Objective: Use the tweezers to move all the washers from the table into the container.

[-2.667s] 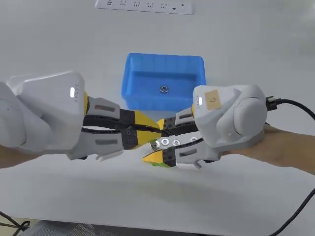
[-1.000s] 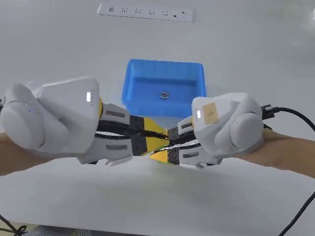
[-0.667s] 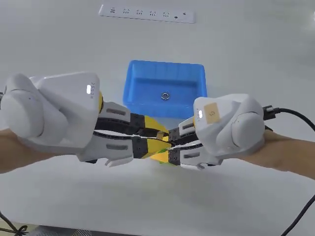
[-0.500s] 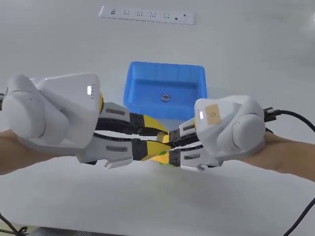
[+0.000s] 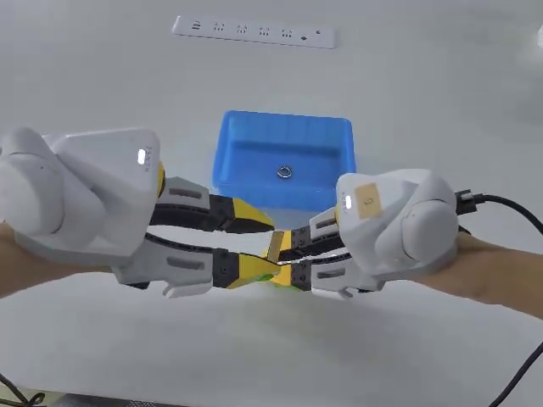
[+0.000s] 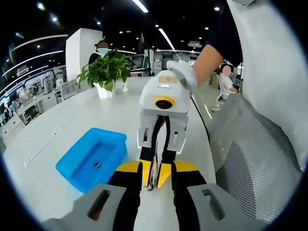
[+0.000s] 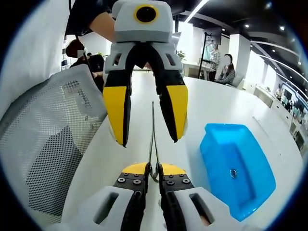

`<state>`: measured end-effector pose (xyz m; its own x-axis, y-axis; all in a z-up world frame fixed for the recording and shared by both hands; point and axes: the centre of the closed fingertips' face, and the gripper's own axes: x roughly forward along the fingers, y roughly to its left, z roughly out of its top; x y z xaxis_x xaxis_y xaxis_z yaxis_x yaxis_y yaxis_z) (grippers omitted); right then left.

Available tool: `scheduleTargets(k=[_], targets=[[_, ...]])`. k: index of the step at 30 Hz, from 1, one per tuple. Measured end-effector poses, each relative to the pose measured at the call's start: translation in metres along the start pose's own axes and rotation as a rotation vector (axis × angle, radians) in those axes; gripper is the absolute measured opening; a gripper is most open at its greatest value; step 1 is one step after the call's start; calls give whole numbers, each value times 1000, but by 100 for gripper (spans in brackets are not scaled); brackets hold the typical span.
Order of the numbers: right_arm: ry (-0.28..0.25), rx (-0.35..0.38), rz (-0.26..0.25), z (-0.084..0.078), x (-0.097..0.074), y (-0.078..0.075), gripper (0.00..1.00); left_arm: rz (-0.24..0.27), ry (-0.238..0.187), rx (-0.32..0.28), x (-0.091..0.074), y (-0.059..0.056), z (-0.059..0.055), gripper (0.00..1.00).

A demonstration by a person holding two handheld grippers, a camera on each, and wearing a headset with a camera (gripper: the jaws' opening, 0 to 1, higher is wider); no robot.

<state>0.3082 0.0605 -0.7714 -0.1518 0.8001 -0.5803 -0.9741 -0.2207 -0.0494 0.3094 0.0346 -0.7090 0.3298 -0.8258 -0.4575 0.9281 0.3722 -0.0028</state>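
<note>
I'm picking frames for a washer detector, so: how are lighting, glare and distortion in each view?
Head view: soft, even light, faint shadows on the table, no glare; the washer in the container reads sharp. Left gripper view: strong fisheye bowing, bright ceiling strips, the washer small. Right gripper view: same bowing; the tweezers are thin but crisp.
</note>
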Motion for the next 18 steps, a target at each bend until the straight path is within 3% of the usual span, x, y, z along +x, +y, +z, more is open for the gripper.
scheduleTargets(k=[6, 13, 16, 18], targets=[[-12, 19, -17, 4, -14, -10, 9, -5, -35, -7, -8, 0, 9, 38], [-40, 39, -26, 15, -35, -22, 9, -1, -38, -20, -17, 0, 11, 49], [-56, 40, -10, 21, -44, -27, 9, -15, -64, -14, -26, -1, 21, 50], [-62, 34, -13, 24, -47, -30, 9, -18, -59, -8, -28, 1, 23, 55]])
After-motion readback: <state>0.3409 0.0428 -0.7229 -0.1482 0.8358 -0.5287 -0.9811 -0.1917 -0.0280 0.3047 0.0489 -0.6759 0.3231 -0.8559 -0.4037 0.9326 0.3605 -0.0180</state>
